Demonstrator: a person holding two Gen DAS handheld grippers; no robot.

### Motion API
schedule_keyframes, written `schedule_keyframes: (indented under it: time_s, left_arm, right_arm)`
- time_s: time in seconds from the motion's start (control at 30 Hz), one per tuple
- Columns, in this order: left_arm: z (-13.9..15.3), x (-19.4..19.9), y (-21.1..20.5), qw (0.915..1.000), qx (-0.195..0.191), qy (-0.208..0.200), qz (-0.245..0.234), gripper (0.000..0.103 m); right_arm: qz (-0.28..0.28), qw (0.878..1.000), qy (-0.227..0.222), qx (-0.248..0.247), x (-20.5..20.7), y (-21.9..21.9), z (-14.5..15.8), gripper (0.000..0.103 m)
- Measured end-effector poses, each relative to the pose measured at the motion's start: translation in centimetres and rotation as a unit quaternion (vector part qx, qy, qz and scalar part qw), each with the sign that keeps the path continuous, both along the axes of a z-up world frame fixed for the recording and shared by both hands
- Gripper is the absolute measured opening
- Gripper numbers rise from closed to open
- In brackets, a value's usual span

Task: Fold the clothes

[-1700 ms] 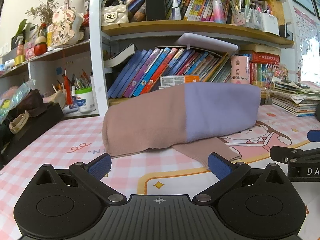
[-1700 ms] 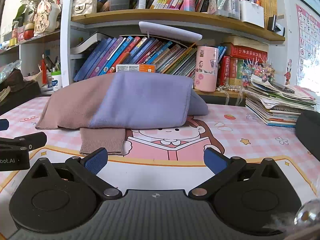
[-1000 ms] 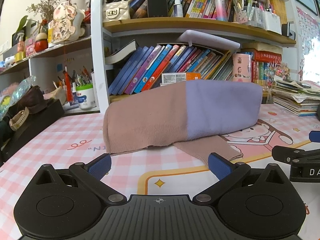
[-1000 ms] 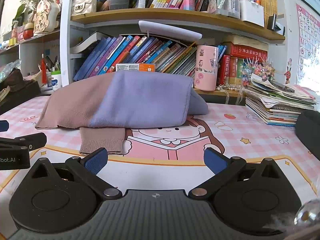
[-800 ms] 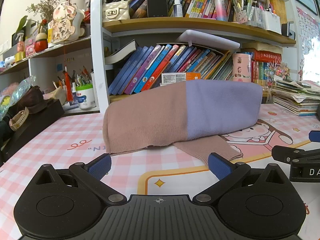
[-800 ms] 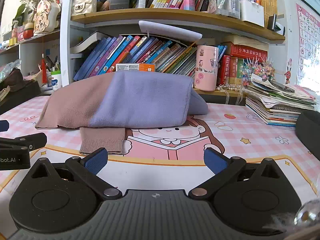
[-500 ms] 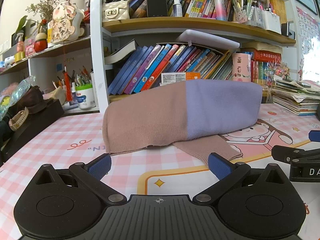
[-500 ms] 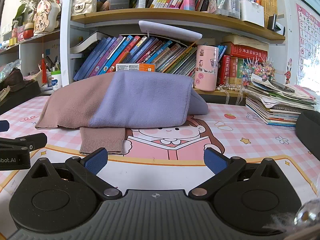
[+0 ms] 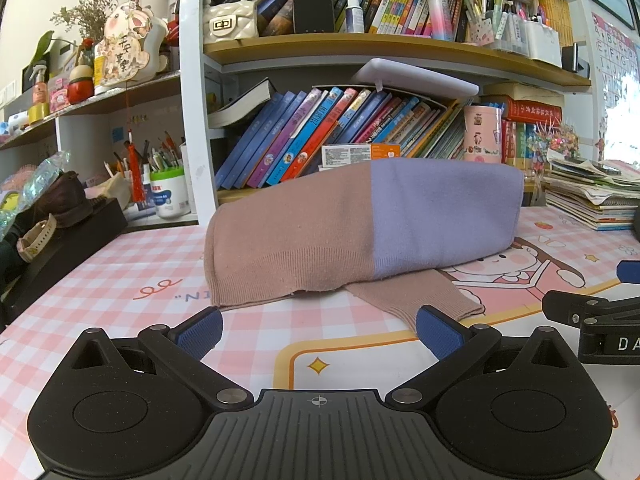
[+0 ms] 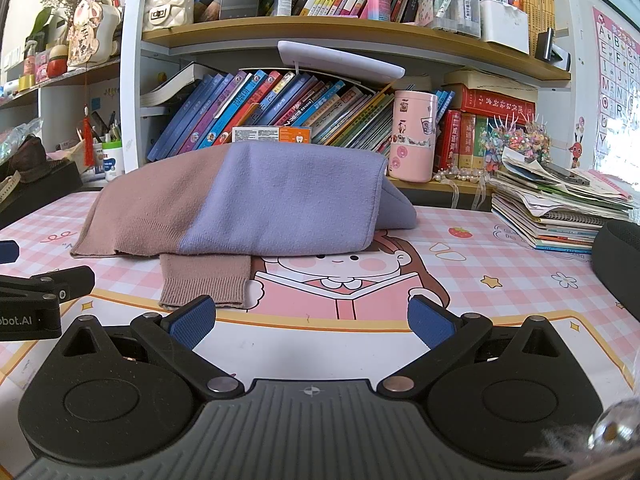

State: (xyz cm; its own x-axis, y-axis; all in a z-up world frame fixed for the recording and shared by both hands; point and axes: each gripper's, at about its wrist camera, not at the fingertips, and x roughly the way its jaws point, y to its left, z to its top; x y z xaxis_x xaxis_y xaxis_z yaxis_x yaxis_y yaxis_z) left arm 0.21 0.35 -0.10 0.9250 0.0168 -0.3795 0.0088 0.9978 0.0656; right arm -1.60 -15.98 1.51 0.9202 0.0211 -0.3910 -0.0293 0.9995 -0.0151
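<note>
A folded knit sweater (image 9: 360, 224), half dusty pink and half lavender, lies on the pink cartoon mat (image 9: 168, 320) ahead of both grippers. One pink ribbed sleeve cuff (image 9: 416, 296) sticks out from under its near edge toward me. In the right wrist view the sweater (image 10: 248, 204) sits centre-left with the cuff (image 10: 204, 280) just beyond the left fingertip. My left gripper (image 9: 318, 330) is open, low over the mat, nothing between its blue pads. My right gripper (image 10: 310, 320) is open too, short of the sweater.
A bookshelf (image 9: 360, 44) crammed with books stands right behind the sweater. A stack of books and papers (image 10: 560, 208) lies at the right, a pink canister (image 10: 414, 136) beside it. A black box (image 9: 60, 244) sits at the left edge. A dark round object (image 10: 620, 256) is at far right.
Nothing has visibly moved; both grippers stay open in the same spots and the sweater lies as before.
</note>
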Motion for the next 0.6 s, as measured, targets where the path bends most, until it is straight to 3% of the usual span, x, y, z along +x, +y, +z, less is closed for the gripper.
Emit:
schedule_keyframes:
  time_s: [0.6]
  left_arm:
    - [0.02,0.0,0.07,1.0,0.001,-0.001,0.001,0.103]
  right_arm:
    - [-0.001,1.0,0.0,0.0,0.0,0.04,0.0,0.103]
